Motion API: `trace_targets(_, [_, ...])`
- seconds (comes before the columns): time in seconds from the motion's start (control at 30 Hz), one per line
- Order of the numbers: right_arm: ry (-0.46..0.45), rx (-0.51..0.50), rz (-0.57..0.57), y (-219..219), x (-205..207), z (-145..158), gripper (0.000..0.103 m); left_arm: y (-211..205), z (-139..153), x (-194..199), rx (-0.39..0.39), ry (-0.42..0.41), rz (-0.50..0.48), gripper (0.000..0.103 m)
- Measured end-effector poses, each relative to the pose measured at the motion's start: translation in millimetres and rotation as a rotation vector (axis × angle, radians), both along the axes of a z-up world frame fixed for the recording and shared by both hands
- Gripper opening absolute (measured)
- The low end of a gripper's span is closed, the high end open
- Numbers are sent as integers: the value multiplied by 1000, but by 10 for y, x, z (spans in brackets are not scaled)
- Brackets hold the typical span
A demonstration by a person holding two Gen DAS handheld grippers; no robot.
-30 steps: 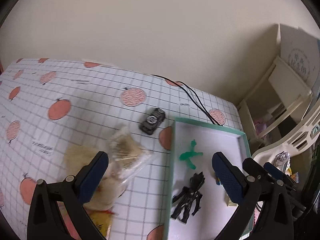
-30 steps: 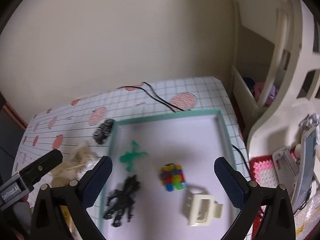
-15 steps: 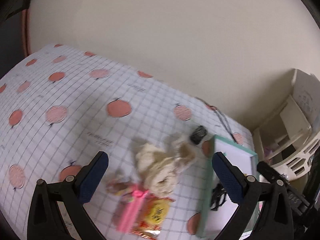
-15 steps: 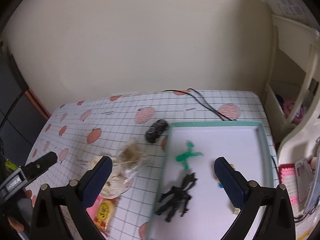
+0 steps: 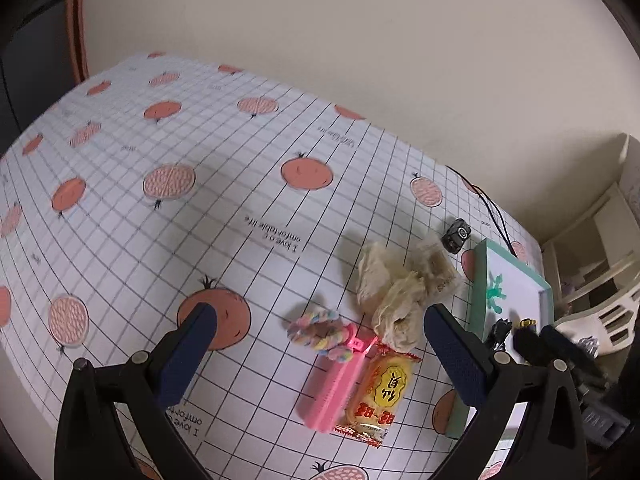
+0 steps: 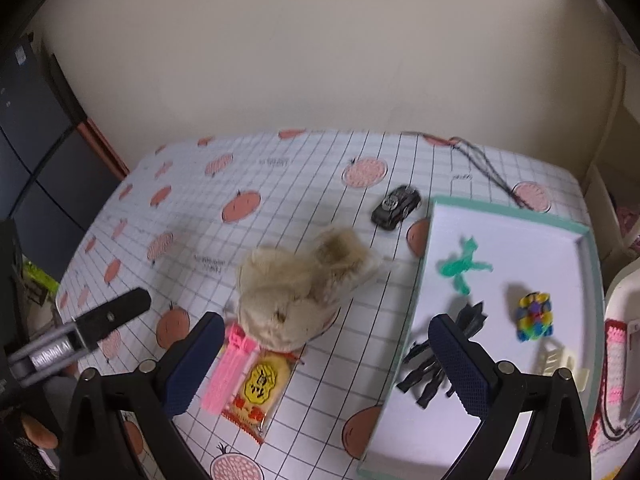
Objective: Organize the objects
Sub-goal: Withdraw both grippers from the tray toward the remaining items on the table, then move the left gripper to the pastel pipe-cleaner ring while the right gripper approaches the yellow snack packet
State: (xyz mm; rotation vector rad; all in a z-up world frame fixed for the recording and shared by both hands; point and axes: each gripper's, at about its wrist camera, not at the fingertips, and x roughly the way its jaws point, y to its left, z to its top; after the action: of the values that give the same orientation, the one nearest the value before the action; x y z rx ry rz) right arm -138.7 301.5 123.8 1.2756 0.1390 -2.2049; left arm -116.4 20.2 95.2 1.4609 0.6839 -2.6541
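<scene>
My left gripper (image 5: pixel 324 356) is open and empty above a yellow snack packet (image 5: pixel 380 392), a pink packet (image 5: pixel 336 388) and a pastel twisted candy (image 5: pixel 320 332). Clear bags of beige snacks (image 5: pixel 400 288) lie just beyond. A black toy car (image 5: pixel 456 236) stands beside the green-rimmed tray (image 5: pixel 480 280). My right gripper (image 6: pixel 326 364) is open and empty, hovering between the beige bags (image 6: pixel 296 280) and the tray (image 6: pixel 424 280). In the tray lie a green figure (image 6: pixel 460 266), a black figure (image 6: pixel 440 356), a colourful block toy (image 6: pixel 534 316) and a cream clip (image 6: pixel 556 362).
The table wears a white grid cloth with orange fruit prints (image 5: pixel 168 180). A black cable (image 6: pixel 480 160) runs along the back near the wall. A white shelf unit (image 5: pixel 600 240) stands right of the table. A dark cabinet (image 6: pixel 32 140) is at the left.
Both grippers have drawn back and swung left, away from the tray and over the snack pile. The yellow and pink packets have come fully into view. Both stay open.
</scene>
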Motion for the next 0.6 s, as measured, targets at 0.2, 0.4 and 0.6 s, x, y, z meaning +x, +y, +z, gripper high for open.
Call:
trace_targets(0.2, [-53, 37, 27, -128, 13, -214, 103, -42, -158, -23, -3, -58, 28, 103])
trace_targets(0.4, [-107, 76, 52, -258, 56, -447, 103, 29, -331, -86, 6, -103, 2, 103])
trace_targets(0.6, [-151, 129, 81, -390, 115, -682, 103, 110, -472, -147, -21, -138, -19, 103])
